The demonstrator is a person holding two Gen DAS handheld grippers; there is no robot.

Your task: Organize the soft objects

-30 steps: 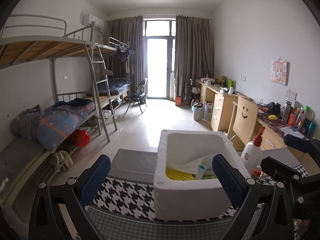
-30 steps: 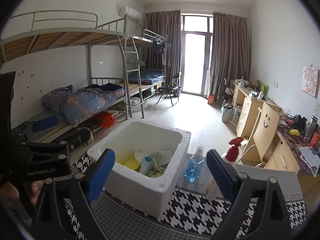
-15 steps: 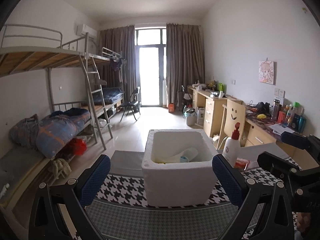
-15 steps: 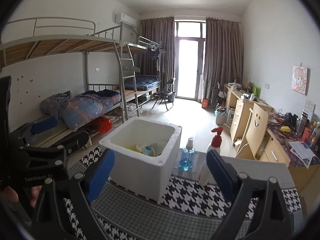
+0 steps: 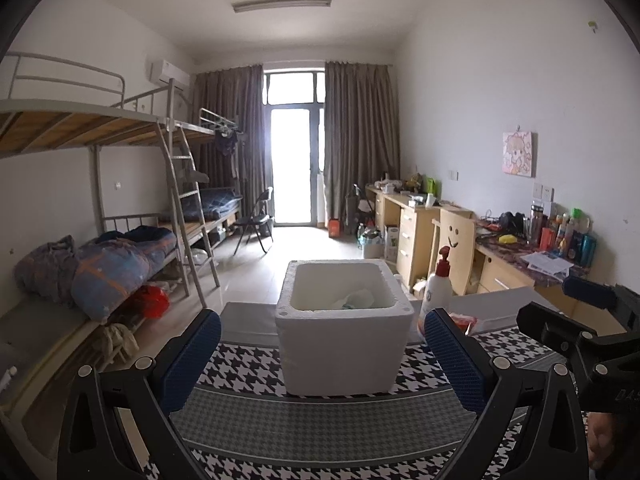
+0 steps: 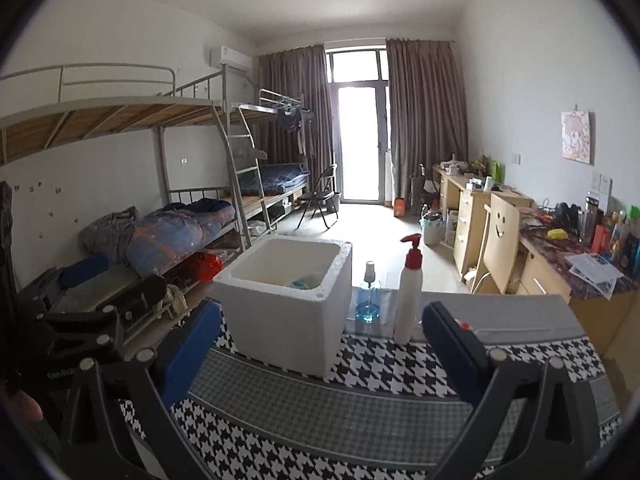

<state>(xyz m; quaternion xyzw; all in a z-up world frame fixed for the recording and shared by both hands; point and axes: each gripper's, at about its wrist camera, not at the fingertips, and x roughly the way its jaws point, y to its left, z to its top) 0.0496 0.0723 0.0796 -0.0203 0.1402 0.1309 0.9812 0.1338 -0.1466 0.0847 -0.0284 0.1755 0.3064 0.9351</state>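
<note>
A white foam box [image 5: 344, 344] stands on the houndstooth cloth [image 5: 248, 368] of the table; it also shows in the right wrist view [image 6: 288, 316]. Pale soft items [image 5: 354, 299] lie low inside it, partly hidden by the rim; in the right wrist view [image 6: 306, 280] they show at the box's right corner. My left gripper [image 5: 320, 356] is open and empty, held back from the box. My right gripper [image 6: 320, 352] is open and empty, also short of the box. The right gripper shows at the right edge of the left wrist view [image 5: 576, 320].
A white pump bottle [image 6: 409, 296] and a blue spray bottle [image 6: 369, 294] stand right of the box. A red packet [image 5: 462, 322] lies by the pump bottle [image 5: 438, 288]. Bunk beds [image 5: 120, 248] lie left, desks and a chair [image 5: 456, 240] right.
Both grippers have pulled back and dropped lower from the foam box, which now looks smaller and farther. Less of the box's inside shows. Both grippers stayed open.
</note>
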